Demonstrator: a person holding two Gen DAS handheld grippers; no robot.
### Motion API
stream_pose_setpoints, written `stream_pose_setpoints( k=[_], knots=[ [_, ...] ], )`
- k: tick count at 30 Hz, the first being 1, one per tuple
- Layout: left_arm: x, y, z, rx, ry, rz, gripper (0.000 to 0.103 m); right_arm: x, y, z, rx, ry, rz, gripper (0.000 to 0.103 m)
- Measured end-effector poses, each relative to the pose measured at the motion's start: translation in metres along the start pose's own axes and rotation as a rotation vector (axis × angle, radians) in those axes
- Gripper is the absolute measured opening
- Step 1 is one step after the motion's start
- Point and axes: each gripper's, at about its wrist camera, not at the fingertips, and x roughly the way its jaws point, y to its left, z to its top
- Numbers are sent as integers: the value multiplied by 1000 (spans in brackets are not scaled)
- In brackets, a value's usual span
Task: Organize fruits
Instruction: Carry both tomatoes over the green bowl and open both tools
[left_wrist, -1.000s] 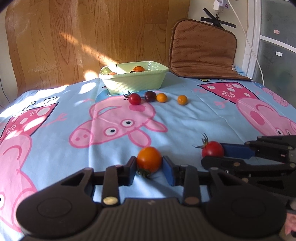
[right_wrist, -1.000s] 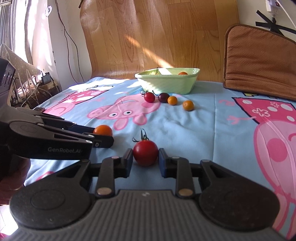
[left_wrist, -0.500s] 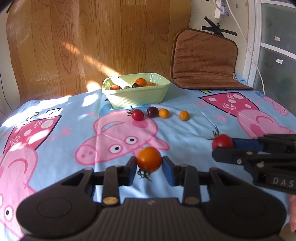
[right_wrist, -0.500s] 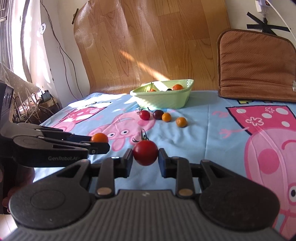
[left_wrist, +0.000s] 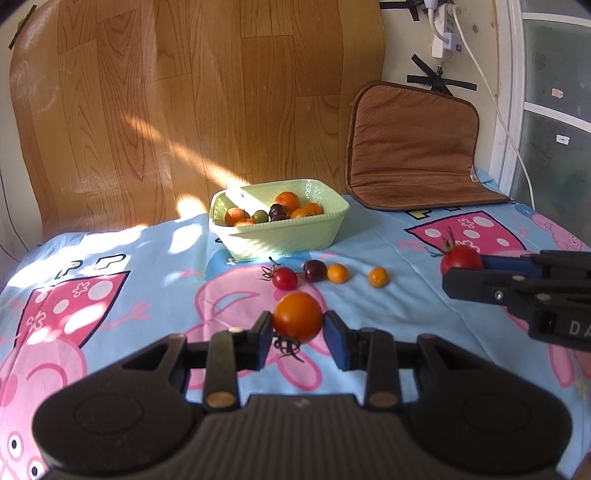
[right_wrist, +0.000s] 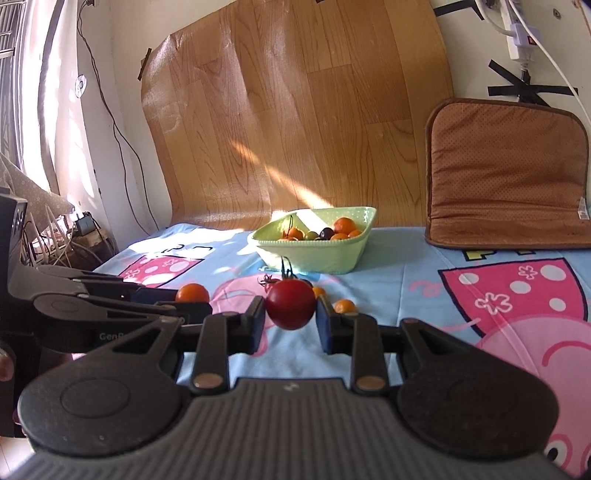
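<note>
Carrying: left gripper (left_wrist: 297, 334) clamps orange tomato (left_wrist: 297, 322), right gripper (right_wrist: 290, 320) red tomato (right_wrist: 290, 309); basket (left_wrist: 280, 240) partly filled, apparently four fruits left near it.

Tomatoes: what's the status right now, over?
Left gripper shut on orange tomato, right gripper shut on red tomato. Green basket ahead, partly filled. Four small fruits on the cloth short of it; path above clear.

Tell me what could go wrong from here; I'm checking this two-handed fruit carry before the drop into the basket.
1. The orange tomato and red tomato are round, pinched only at their sides by the left gripper and right gripper; either might slip.
2. Both heading for the small green basket may crowd each other.
3. The basket already holds fruit, so drops could bounce out.
</note>
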Motion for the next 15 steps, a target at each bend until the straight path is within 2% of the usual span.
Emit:
stream_pose_setpoints(
  k=[6, 15],
  knots=[
    [7, 15, 25, -10, -22, 10, 31, 10, -4, 21, -10, -23, 6, 32],
    [13, 53, 108, -53, -120, 16, 31, 37, -21, 90, -17, -124, 20, 32]
  ],
)
